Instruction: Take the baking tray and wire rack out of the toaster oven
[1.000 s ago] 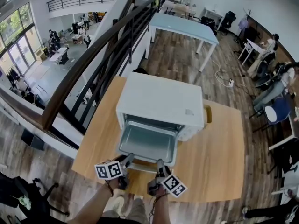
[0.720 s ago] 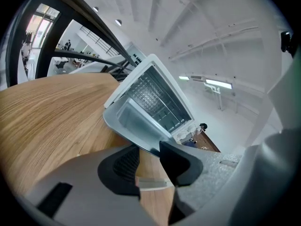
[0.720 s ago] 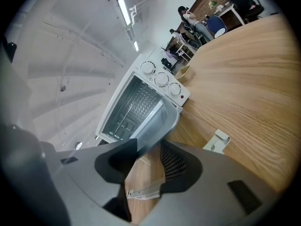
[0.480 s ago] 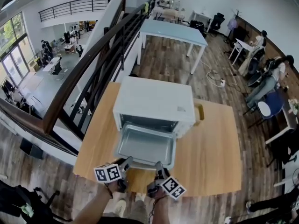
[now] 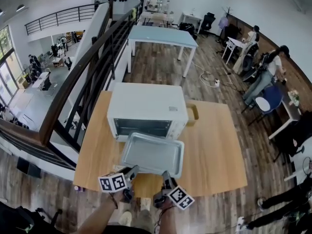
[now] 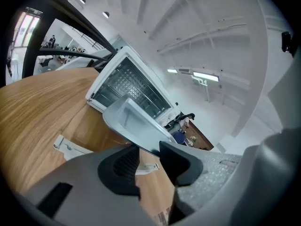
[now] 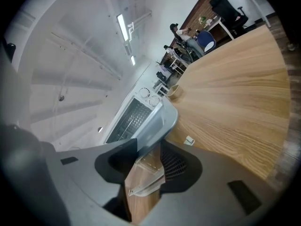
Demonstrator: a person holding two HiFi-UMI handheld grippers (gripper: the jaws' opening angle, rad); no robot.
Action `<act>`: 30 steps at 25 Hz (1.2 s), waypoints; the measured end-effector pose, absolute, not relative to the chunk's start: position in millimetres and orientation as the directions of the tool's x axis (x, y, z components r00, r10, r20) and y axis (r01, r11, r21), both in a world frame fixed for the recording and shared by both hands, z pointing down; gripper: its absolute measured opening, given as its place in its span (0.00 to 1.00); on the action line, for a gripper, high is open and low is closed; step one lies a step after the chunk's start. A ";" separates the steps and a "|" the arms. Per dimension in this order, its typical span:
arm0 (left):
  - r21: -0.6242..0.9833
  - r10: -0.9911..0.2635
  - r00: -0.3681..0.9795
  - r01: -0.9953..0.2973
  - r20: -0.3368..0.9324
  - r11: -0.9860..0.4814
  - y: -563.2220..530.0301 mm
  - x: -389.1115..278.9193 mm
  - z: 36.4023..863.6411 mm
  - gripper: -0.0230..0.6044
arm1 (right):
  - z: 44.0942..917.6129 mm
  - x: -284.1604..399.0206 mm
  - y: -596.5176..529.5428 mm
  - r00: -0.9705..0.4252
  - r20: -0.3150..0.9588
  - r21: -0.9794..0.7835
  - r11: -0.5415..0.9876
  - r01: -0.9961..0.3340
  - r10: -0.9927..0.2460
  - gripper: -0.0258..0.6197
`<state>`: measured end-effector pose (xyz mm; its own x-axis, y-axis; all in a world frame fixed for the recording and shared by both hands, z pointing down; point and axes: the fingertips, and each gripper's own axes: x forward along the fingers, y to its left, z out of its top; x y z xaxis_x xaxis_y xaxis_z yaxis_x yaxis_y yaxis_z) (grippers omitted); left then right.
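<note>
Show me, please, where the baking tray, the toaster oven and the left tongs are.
baking tray point(image 5: 152, 155), head view, middle of its floor.
toaster oven point(image 5: 146, 105), head view, its white top.
left tongs point(image 5: 131, 170), head view, between the tips.

I see a light wooden table point(image 5: 214, 145) standing on a dark plank floor point(image 5: 165, 67), a white toaster oven point(image 5: 146, 108) resting on its far half, a small tan object point(image 5: 192, 112) just beside the oven's right side, kind unclear to me

Head view: your grey metal baking tray point(image 5: 152, 153) covers door of white toaster oven point(image 5: 146, 108); tray's near rim hidden w/in left gripper point(image 5: 130, 169) & right gripper point(image 5: 167, 173); forearms point(image 5: 100, 218) cropped at btm.
</note>
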<state>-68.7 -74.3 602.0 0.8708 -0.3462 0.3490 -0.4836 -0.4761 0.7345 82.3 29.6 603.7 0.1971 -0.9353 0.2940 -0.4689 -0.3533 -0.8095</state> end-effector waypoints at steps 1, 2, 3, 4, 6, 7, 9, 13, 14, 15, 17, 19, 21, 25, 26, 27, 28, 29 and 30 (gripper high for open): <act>0.735 -0.335 0.876 -0.476 0.347 -0.483 -68.6 -65.1 601.1 0.25 | 602.9 83.9 38.5 0.213 0.305 -0.810 -0.370 -0.455 -0.928 0.28; 0.737 -0.322 0.881 -0.467 0.345 -0.488 -62.9 -61.4 600.5 0.25 | 602.2 86.1 46.4 0.227 0.307 -0.809 -0.379 -0.449 -0.924 0.28; 0.739 -0.309 0.887 -0.459 0.344 -0.494 -57.3 -57.6 600.3 0.25 | 601.7 88.7 53.4 0.240 0.301 -0.808 -0.381 -0.449 -0.923 0.28; 0.740 -0.295 0.892 -0.450 0.343 -0.499 -52.1 -53.9 600.7 0.25 | 601.9 91.4 60.1 0.253 0.294 -0.808 -0.381 -0.450 -0.922 0.28; 0.742 -0.267 0.901 -0.433 0.342 -0.512 -42.6 -45.4 602.9 0.25 | 603.5 96.8 73.6 0.281 0.287 -0.807 -0.390 -0.444 -0.915 0.27; 0.741 -0.251 0.906 -0.423 0.341 -0.522 -38.0 -40.2 604.1 0.25 | 604.7 99.5 81.3 0.299 0.293 -0.807 -0.403 -0.432 -0.908 0.27; 0.737 -0.219 0.916 -0.401 0.336 -0.544 -29.0 -27.9 604.8 0.25 | 606.8 105.7 97.7 0.337 0.311 -0.807 -0.434 -0.400 -0.889 0.27; 0.738 -0.159 0.932 -0.355 0.325 -0.574 -10.9 -0.7 604.2 0.25 | 604.9 124.8 123.4 0.397 0.301 -0.803 -0.455 -0.385 -0.867 0.27; 0.739 -0.145 0.935 -0.346 0.324 -0.578 -6.7 5.1 604.5 0.25 | 605.1 129.1 128.9 0.409 0.298 -0.802 -0.458 -0.382 -0.863 0.27; 0.740 -0.131 0.937 -0.337 0.324 -0.582 -2.7 10.6 605.0 0.25 | 605.5 133.4 133.9 0.420 0.293 -0.802 -0.460 -0.380 -0.859 0.27; 0.743 -0.106 0.940 -0.322 0.324 -0.587 3.7 21.4 606.7 0.25 | 606.4 141.4 142.5 0.441 0.289 -0.802 -0.466 -0.373 -0.850 0.27; 0.745 -0.085 0.942 -0.310 0.325 -0.591 8.8 33.2 608.9 0.25 | 607.6 149.4 150.8 0.460 0.301 -0.801 -0.483 -0.353 -0.835 0.27; 0.745 -0.069 0.944 -0.299 0.324 -0.596 12.4 47.3 611.2 0.25 | 609.8 161.6 155.7 0.472 0.292 -0.803 -0.481 -0.351 -0.832 0.27; 0.746 -0.044 0.944 -0.285 0.326 -0.602 13.8 78.3 616.6 0.24 | 614.0 189.7 159.9 0.495 0.293 -0.805 -0.490 -0.334 -0.818 0.27; 0.747 -0.038 0.944 -0.282 0.326 -0.602 13.6 85.5 618.7 0.25 | 616.2 195.8 160.7 0.500 0.301 -0.805 -0.497 -0.324 -0.812 0.27; 0.748 -0.033 0.945 -0.279 0.326 -0.602 13.9 92.7 621.2 0.25 | 619.3 201.4 162.3 0.504 0.311 -0.806 -0.505 -0.310 -0.806 0.27; 0.750 -0.028 0.945 -0.276 0.325 -0.602 15.3 99.6 624.0 0.24 | 622.4 207.3 164.3 0.508 0.316 -0.806 -0.509 -0.302 -0.801 0.27; 0.751 -0.024 0.946 -0.273 0.324 -0.602 17.5 106.5 626.9 0.24 | 624.8 213.9 166.5 0.510 0.313 -0.806 -0.508 -0.305 -0.801 0.27; 0.751 -0.020 0.946 -0.269 0.323 -0.602 19.9 113.3 629.5 0.24 | 625.9 221.3 168.1 0.511 0.300 -0.804 -0.502 -0.319 -0.805 0.27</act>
